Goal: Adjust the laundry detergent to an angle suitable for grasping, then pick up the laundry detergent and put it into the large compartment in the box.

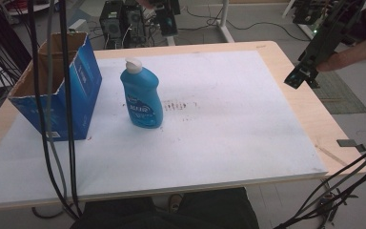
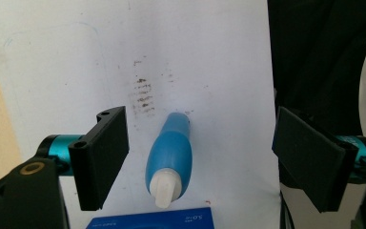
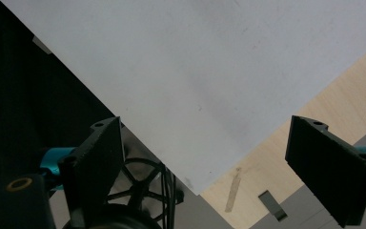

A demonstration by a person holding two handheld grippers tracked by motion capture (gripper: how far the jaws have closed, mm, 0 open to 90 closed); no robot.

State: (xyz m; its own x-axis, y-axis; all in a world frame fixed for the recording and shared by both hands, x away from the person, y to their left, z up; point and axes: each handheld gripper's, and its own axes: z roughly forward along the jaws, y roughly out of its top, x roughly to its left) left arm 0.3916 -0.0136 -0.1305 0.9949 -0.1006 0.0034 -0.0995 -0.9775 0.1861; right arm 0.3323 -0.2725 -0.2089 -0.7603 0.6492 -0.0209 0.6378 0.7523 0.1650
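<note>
The blue bottle [image 1: 142, 95] stood upright on the white mat [image 1: 228, 138], just right of the open blue box [image 1: 59, 90], its long axis vertical and its white cap [image 1: 133, 65] pointing up. The left gripper [image 2: 198, 157] hung above it, jaws spread wide, holding nothing. The right gripper [image 1: 302, 71], far right of the box past the mat's edge, was likewise released and empty.

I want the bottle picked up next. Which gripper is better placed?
Left. The left gripper hangs open above the blue bottle, which shows between its jaws. The right gripper, also open, is over the table's corner.
</note>
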